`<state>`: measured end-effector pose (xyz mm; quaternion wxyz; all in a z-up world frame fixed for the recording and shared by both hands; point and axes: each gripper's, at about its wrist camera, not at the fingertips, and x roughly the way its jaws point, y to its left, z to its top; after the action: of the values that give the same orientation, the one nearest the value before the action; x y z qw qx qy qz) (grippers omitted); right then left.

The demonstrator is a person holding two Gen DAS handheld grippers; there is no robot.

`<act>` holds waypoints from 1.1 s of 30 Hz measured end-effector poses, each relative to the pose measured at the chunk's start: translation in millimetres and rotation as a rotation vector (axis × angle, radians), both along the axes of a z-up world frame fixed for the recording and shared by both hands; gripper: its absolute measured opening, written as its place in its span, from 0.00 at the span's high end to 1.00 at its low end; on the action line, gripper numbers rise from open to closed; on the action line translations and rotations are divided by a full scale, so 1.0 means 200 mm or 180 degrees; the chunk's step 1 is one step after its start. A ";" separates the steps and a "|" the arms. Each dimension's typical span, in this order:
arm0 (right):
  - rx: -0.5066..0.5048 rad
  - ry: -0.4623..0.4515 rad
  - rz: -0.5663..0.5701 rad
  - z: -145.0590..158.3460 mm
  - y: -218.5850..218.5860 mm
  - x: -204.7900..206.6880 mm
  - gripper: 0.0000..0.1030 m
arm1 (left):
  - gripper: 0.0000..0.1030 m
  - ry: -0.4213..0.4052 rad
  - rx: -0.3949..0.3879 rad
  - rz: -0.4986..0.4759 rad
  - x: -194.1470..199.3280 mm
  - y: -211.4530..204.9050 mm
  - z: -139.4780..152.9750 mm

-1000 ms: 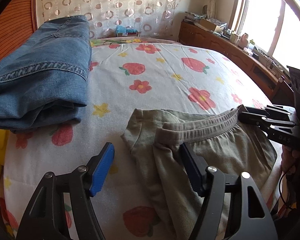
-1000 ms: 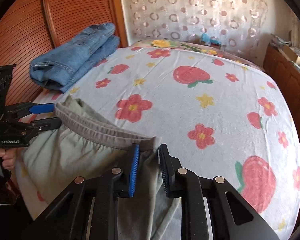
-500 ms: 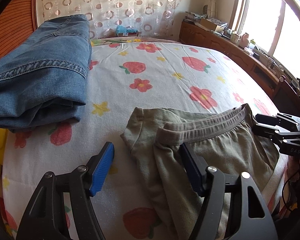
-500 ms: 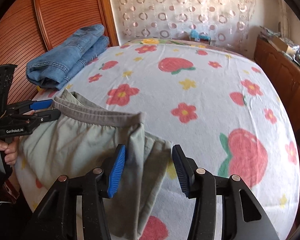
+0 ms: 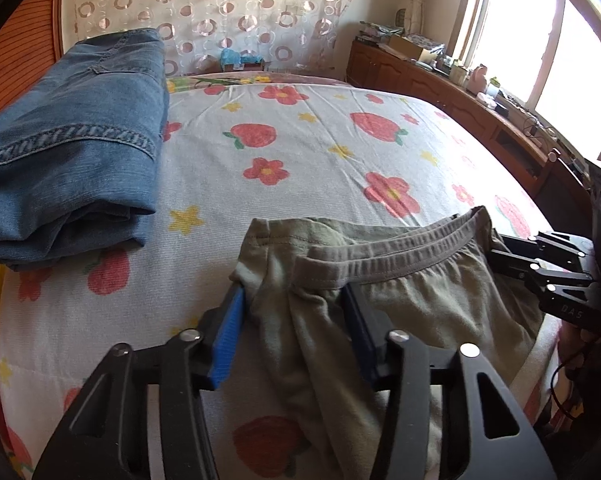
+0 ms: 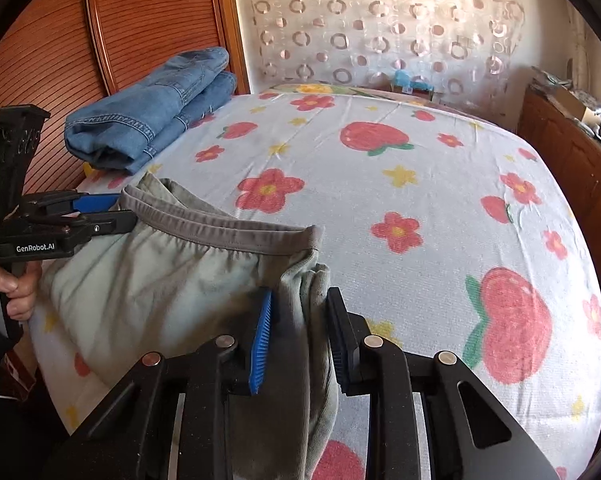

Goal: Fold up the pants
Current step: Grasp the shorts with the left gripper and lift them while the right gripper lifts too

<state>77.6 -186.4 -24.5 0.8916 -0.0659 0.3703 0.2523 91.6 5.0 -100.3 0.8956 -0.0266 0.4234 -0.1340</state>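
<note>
Left tool: we see its jaws just closing around the pants' bunched 9 o'clock edge.
Right tool: closing likewise, fabric between.
Bed: folded jeans at 10 o'clock.

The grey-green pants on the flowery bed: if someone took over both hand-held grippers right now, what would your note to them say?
Left gripper: jaws have just been closing around a bunched edge of the grey-green pants below the waistband.
Right gripper: jaws have also just been closing around the folded cloth at the opposite side edge.
The pants lie at the near edge of the bed, waistband away from the person, still rumpled.
Folded jeans sit by the headboard, apparently finished.
Done: both sides nearly gripped. Left: secure the grips, then fold the pants.
</note>
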 end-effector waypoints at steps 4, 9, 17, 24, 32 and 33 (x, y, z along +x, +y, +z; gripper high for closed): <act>0.0024 -0.0009 -0.0010 -0.01 0.00 -0.01 0.80 | 0.80 -0.0035 -0.0063 -0.0068 -0.01 -0.02 0.01; 0.0112 -0.0008 0.0012 -0.01 -0.01 -0.02 0.88 | 0.87 -0.0168 -0.0158 -0.0040 -0.06 -0.03 0.06; 0.0227 -0.0291 0.0004 0.12 -0.03 -0.12 0.88 | 0.87 -0.0561 -0.0169 -0.0054 -0.18 -0.08 0.26; 0.0316 -0.0524 -0.0020 0.24 -0.08 -0.20 0.88 | 0.87 -0.0847 -0.0164 -0.0100 -0.24 -0.11 0.41; 0.0393 -0.0724 -0.0041 0.34 -0.15 -0.27 0.88 | 0.87 -0.1077 -0.0158 -0.0157 -0.28 -0.14 0.53; 0.0392 -0.0746 -0.0039 0.34 -0.15 -0.28 0.88 | 0.87 -0.1097 -0.0160 -0.0164 -0.29 -0.14 0.54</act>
<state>20.8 -217.0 44.5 0.9326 -0.0379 0.2477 0.2597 34.5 -23.6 7.6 0.9503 -0.0147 0.2606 -0.1700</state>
